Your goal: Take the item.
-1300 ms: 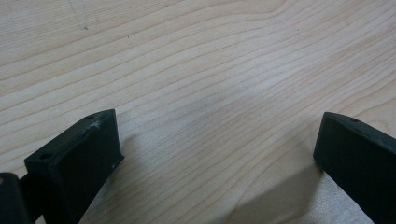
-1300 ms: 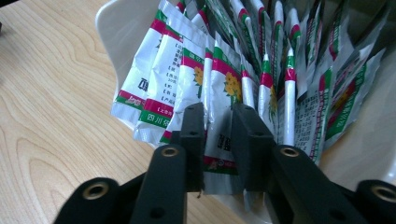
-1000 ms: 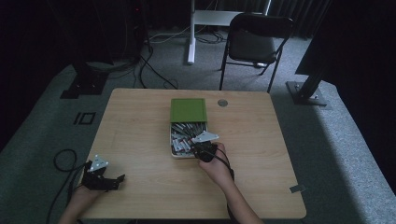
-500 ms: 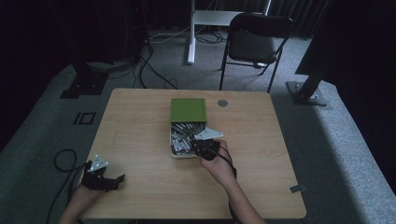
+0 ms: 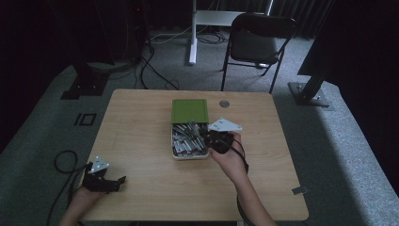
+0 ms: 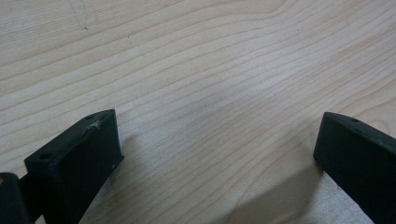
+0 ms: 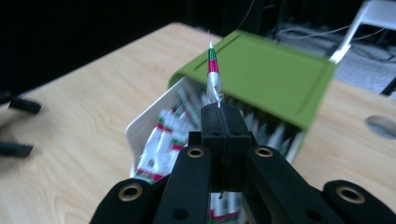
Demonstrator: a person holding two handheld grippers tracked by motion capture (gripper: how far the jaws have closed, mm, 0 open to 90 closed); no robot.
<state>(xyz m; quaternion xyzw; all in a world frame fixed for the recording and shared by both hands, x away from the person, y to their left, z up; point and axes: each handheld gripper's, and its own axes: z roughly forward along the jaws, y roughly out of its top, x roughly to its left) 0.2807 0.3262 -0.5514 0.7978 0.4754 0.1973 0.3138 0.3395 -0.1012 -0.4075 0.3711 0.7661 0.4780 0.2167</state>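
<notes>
While the right gripper pinches one thin silver packet with red and green bands between its closed fingers, the packet stands up just above the white box of similar packets, near its green lid. Well away from the box, at the counter's near left corner, the left gripper rests with its fingers spread wide over bare wood.

Bare table left of the box, green lid behind
</notes>
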